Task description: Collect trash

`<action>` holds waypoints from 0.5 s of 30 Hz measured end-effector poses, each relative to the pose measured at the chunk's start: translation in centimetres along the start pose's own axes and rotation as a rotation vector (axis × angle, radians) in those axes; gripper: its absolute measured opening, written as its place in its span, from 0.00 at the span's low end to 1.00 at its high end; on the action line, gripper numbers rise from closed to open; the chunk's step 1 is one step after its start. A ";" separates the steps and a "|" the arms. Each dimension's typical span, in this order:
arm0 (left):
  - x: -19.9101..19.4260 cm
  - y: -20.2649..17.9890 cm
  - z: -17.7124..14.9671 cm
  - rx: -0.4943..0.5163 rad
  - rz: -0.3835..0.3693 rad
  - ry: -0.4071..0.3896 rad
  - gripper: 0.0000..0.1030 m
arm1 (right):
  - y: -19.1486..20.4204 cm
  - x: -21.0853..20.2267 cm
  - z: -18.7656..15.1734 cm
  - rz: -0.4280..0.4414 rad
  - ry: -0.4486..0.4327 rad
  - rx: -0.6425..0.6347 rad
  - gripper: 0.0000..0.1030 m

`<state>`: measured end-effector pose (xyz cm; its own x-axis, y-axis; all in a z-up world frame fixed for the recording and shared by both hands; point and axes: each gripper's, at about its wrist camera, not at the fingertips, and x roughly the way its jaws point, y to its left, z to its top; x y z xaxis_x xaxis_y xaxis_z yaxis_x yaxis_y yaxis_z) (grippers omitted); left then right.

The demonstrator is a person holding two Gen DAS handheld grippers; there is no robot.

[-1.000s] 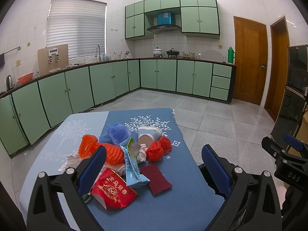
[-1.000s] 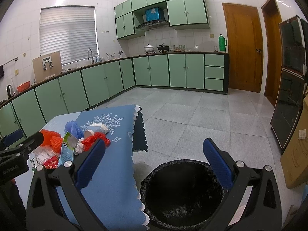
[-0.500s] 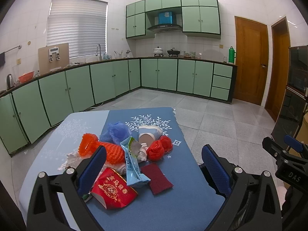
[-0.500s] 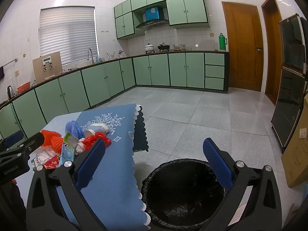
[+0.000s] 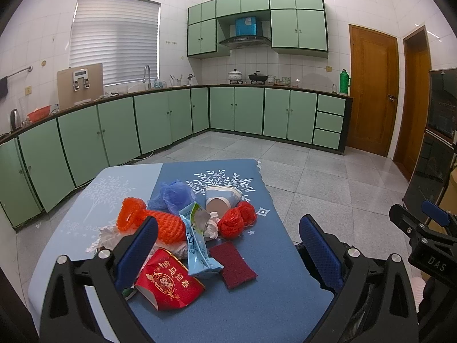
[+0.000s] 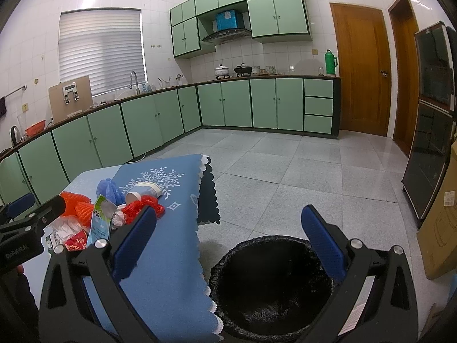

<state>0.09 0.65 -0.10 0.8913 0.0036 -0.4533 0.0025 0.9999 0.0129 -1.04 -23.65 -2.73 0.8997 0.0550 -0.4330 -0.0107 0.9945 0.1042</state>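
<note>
A heap of trash lies on the blue tablecloth (image 5: 251,308): a red packet (image 5: 168,281), a light blue wrapper (image 5: 195,243), a dark red scouring pad (image 5: 232,263), orange foam netting (image 5: 151,223), a red net (image 5: 235,220), a paper cup (image 5: 221,198), a blue bag (image 5: 174,194) and crumpled white tissue (image 5: 105,235). My left gripper (image 5: 228,245) hangs open just above the near side of the heap, holding nothing. My right gripper (image 6: 228,234) is open and empty over the black-lined bin (image 6: 271,283), which stands on the floor beside the table's right edge.
Green cabinets (image 5: 160,120) line the far walls under a counter with a sink and pots. Wooden doors (image 5: 371,88) and a dark glass cabinet (image 6: 431,120) stand at the right. A cardboard box (image 6: 440,228) sits right of the bin. Grey tiled floor (image 6: 285,171) stretches beyond.
Both grippers have drifted only slightly; the right view has edged a little closer over the bin. Nothing was grasped or released.
</note>
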 end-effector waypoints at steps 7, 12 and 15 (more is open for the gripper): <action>0.0 0.0 0.0 0.000 0.000 -0.001 0.94 | 0.1 0.0 -0.1 -0.003 -0.002 -0.002 0.96; 0.0 0.0 0.0 -0.001 0.000 0.001 0.94 | -0.1 0.0 0.0 -0.009 0.008 0.007 0.96; 0.1 0.0 0.0 -0.004 0.001 0.003 0.94 | -0.1 0.0 0.0 -0.012 0.007 0.008 0.96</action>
<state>0.14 0.61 -0.17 0.8901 0.0042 -0.4557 0.0002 1.0000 0.0096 -1.06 -23.81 -2.68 0.8969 0.0439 -0.4401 0.0032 0.9944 0.1058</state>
